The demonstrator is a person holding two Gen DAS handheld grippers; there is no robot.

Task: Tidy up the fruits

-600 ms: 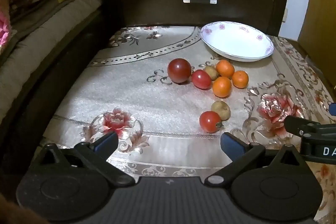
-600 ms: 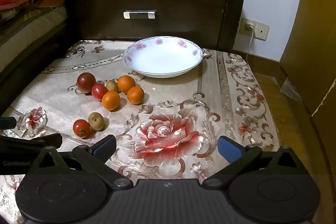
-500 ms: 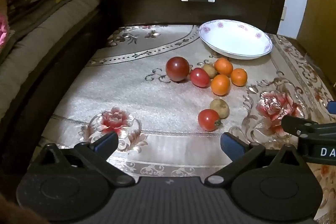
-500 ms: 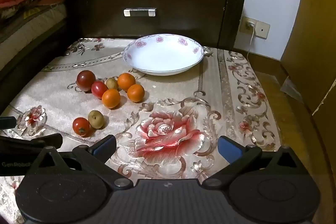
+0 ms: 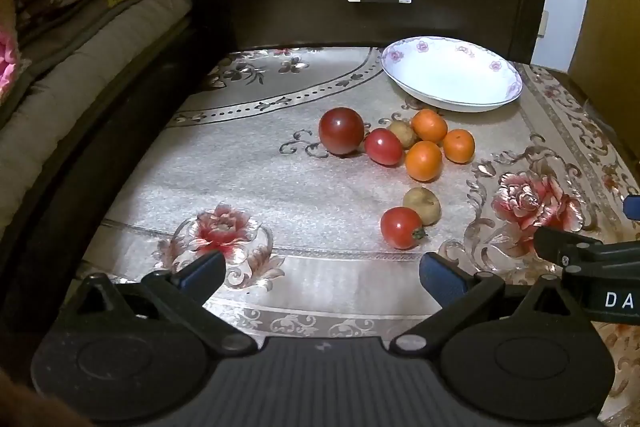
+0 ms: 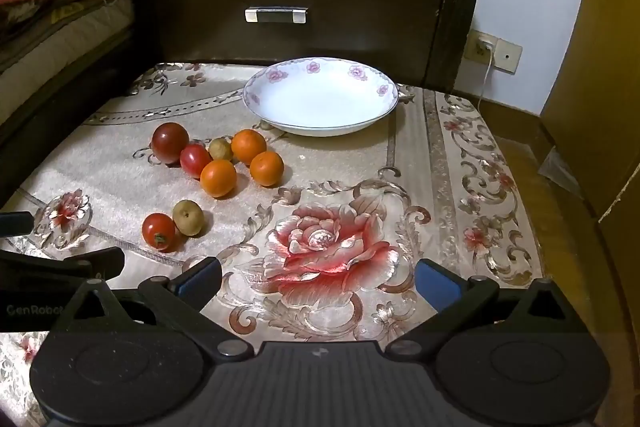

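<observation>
Several fruits lie on a floral tablecloth [image 5: 260,187]: a dark red tomato [image 5: 341,131], a red tomato [image 5: 383,147], three oranges [image 5: 423,161], two small brown fruits [image 5: 422,205] and a near red tomato [image 5: 401,228]. Behind them stands an empty white bowl [image 5: 452,73] with pink flowers. My left gripper [image 5: 320,273] is open, above the cloth's front, short of the fruits. My right gripper [image 6: 318,277] is open over a large rose pattern, right of the near tomato [image 6: 159,230]; the bowl [image 6: 320,95] lies ahead.
A dark wooden drawer front [image 6: 300,15] with a metal handle rises behind the table. Folded bedding [image 5: 72,7] is stacked at the left. A wall socket [image 6: 494,53] and a yellow cabinet [image 6: 600,87] are at the right. The other gripper shows at each view's side edge.
Both views have shifted slightly; the fruits and bowl keep their places on the cloth. Both grippers stay open and empty.
</observation>
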